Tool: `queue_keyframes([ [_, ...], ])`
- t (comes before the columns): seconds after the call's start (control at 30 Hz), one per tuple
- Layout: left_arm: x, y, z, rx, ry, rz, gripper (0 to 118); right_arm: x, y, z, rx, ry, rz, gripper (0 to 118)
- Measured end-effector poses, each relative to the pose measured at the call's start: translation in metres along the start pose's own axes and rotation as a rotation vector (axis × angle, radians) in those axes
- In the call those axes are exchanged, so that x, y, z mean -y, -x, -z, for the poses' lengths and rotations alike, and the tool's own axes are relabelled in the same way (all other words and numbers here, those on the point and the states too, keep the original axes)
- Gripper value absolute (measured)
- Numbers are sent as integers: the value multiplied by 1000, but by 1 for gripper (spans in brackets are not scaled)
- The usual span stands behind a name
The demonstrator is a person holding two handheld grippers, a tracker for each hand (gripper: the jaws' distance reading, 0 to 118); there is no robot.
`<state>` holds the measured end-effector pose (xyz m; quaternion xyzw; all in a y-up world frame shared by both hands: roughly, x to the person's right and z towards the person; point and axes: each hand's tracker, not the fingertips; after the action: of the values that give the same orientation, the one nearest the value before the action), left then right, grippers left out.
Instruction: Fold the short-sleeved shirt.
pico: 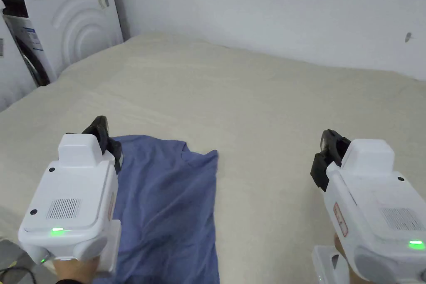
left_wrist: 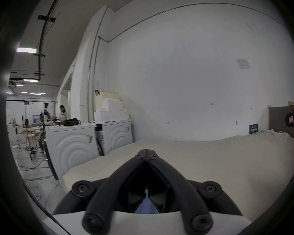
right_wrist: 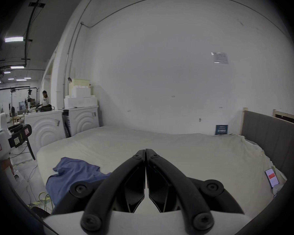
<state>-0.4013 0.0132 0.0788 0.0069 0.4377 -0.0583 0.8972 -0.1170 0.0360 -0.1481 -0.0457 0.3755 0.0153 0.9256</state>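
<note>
A blue short-sleeved shirt [pico: 166, 197] lies in a long, narrow, rumpled shape on the near left part of the cream bed [pico: 258, 97]. My left gripper [pico: 100, 126] hovers at the shirt's far left corner with its jaws shut and nothing between the tips. In the left gripper view the tips [left_wrist: 147, 151] meet, and a bit of blue shirt [left_wrist: 146, 208] shows below them. My right gripper [pico: 330, 138] is shut over bare bedding, well to the right of the shirt. The right gripper view shows its closed tips [right_wrist: 145, 151], the shirt [right_wrist: 75, 172] and the left gripper [right_wrist: 19, 135].
Two white washing machines [pico: 70, 27] stand past the bed's left edge. A white wall runs behind the bed. A grey headboard [right_wrist: 270, 137] borders the right side, with a phone [right_wrist: 271, 177] on the bedding near it. A person [right_wrist: 45, 98] stands far off.
</note>
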Motion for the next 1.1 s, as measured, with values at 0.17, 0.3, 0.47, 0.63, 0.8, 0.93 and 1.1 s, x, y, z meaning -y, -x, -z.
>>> queue_keyframes([
  [0.17,5,36,-8,-65,13,13,0,0,32,13,-66,2,-7,0],
  [0.3,5,57,-17,-106,19,21,0,0,52,18,-106,3,-8,0],
  [0.47,7,71,-27,-133,26,30,0,0,67,18,-140,3,-13,0],
  [0.63,12,71,-26,-114,58,23,0,2,68,15,-149,6,-19,0],
  [0.8,22,59,-2,22,218,-37,0,4,56,11,-125,11,-29,0],
  [0.93,38,39,26,86,346,-61,0,8,40,9,-94,26,-27,0],
  [1.1,65,10,70,172,555,-45,1,13,22,12,-53,53,-31,0],
])
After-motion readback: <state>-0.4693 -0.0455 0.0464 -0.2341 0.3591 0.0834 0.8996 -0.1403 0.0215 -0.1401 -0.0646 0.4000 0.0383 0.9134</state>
